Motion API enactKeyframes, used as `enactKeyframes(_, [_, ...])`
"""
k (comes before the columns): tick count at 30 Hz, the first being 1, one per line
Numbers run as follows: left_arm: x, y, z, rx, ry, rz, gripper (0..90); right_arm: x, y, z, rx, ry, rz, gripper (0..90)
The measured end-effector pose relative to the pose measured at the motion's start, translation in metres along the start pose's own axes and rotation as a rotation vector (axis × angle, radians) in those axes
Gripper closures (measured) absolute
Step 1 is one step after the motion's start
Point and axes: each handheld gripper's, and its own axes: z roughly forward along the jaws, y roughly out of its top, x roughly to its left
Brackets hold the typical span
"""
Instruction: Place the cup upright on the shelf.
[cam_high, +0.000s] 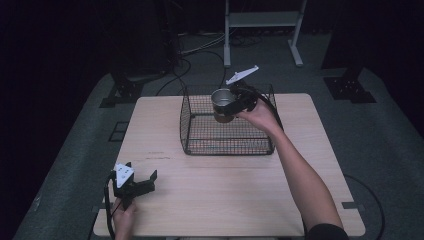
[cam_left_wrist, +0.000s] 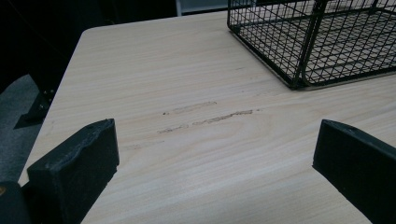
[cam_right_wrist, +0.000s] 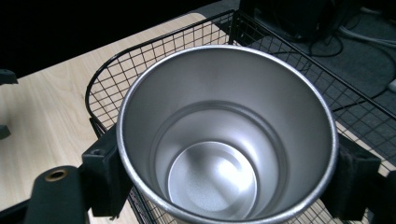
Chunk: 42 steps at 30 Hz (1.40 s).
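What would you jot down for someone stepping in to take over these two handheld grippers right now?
Right gripper: shut on the metal cup, one jaw on each side, holding it upright over the wire basket. The cup looks empty.
Left gripper: open, holding nothing, low over the near left part of the table.
Done: cup picked up and brought over the basket.
Left: probably lower the cup into the basket, open the jaws and draw the hand back. The basket's bottom looks bare where it shows.
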Motion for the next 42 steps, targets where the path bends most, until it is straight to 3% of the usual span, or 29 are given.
enactKeyframes(7, [0.000, 0.000, 0.000, 0.002, 0.000, 0.000, 0.0, -0.005, 0.006, 0.009, -0.002, -0.001, 0.000, 18.0])
enactKeyframes(18, [0.000, 0.000, 0.000, 0.011, -0.002, 0.007, 0.0, -0.022, -0.005, 0.044, 0.032, 0.010, 0.046, 17.9])
enactKeyframes(26, [-0.001, 0.000, 0.000, -0.001, -0.005, 0.006, 0.0, -0.030, -0.011, 0.054, 0.045, 0.005, 0.084, 17.9])
enactKeyframes(42, [-0.001, 0.000, 0.000, -0.001, -0.005, 0.013, 0.0, -0.039, -0.030, 0.080, 0.081, 0.009, 0.112, 17.9])
